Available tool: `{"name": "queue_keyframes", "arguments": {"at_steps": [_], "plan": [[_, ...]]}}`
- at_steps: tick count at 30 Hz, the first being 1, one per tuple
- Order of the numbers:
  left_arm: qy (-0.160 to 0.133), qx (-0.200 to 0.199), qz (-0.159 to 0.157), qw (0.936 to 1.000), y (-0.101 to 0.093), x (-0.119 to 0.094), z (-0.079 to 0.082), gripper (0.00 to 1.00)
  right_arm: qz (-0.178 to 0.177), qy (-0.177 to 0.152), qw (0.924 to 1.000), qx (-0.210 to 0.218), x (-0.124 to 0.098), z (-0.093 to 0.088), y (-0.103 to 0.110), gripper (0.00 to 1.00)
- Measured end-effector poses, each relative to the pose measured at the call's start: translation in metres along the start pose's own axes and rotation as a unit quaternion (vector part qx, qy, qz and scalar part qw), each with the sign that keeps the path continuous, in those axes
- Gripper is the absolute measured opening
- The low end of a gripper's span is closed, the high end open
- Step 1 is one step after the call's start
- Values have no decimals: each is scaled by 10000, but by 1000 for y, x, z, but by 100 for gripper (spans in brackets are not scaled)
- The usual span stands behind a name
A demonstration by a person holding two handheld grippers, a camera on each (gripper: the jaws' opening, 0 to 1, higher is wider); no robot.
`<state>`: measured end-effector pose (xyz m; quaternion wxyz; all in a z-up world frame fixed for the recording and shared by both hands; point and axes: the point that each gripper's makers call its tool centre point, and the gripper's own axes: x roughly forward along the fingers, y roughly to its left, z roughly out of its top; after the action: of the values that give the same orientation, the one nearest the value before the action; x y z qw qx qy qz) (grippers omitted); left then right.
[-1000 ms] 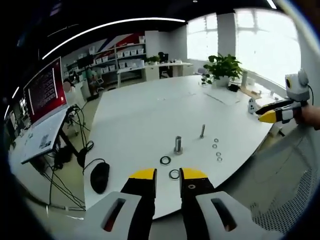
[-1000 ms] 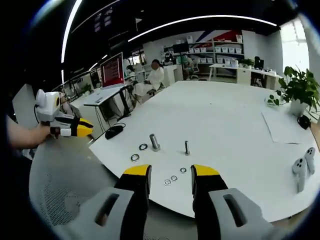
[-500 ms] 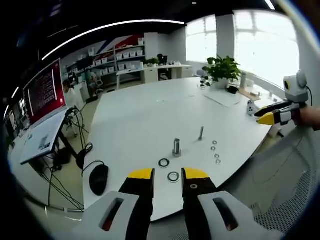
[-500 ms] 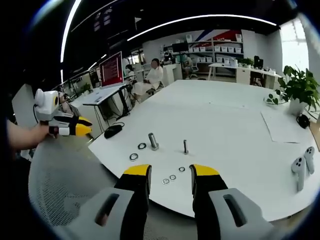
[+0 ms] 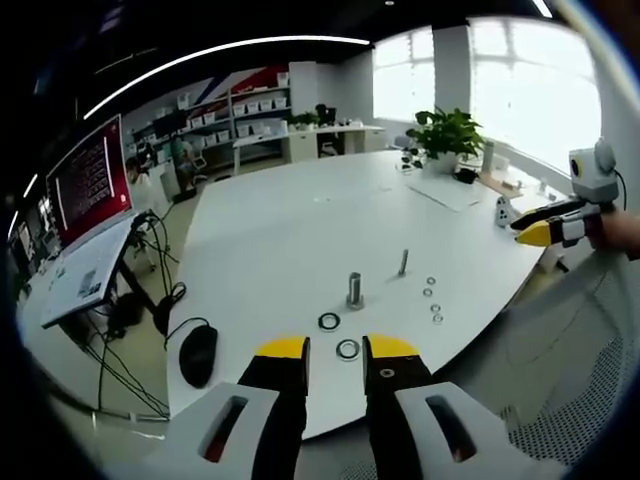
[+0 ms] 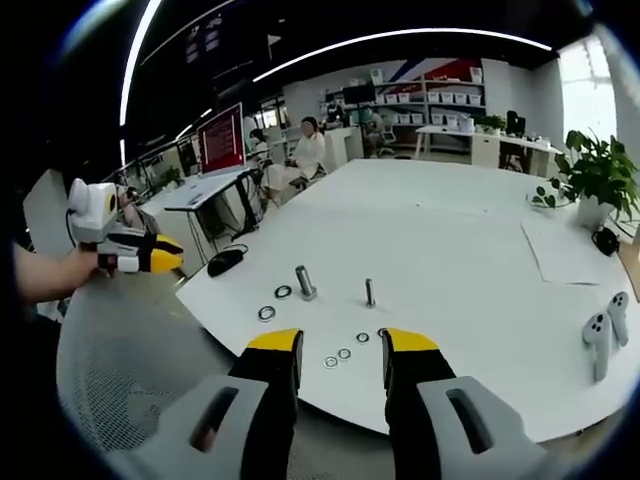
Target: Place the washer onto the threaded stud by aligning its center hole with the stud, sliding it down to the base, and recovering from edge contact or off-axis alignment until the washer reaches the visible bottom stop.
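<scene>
Both grippers, left (image 5: 336, 347) and right (image 6: 339, 341), jaws apart and empty, off the desk's (image 6: 470, 250) near edge, studs (image 6: 304, 283) and washers (image 6: 343, 354) just inside it

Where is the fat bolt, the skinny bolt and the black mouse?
fat bolt (image 5: 354, 290), left gripper view, on its shaft.
skinny bolt (image 5: 403, 262), left gripper view, on its shaft.
black mouse (image 5: 199, 353), left gripper view, on its top shell.
</scene>
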<state>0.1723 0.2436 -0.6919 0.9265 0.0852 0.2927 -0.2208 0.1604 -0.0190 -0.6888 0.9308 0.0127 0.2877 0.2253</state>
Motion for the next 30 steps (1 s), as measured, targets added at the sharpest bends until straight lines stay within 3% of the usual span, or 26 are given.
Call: {"name": "queue_keyframes", "arguments": {"at_steps": [9, 22, 24, 30], "plan": [[169, 13, -85, 9998, -4, 2, -6, 19, -23, -90, 9999, 53, -1, 3, -2, 34], [125, 53, -95, 9999, -4, 1, -3, 19, -76, -78, 9999, 62, -2, 2, -4, 34], [-7, 79, -80, 9999, -5, -1, 2, 18, -113, -113, 9998, 94, -4, 3, -6, 34], [190, 75, -138, 9997, -7, 2, -5, 19, -94, -90, 9999, 112, -3, 3, -6, 34]]}}
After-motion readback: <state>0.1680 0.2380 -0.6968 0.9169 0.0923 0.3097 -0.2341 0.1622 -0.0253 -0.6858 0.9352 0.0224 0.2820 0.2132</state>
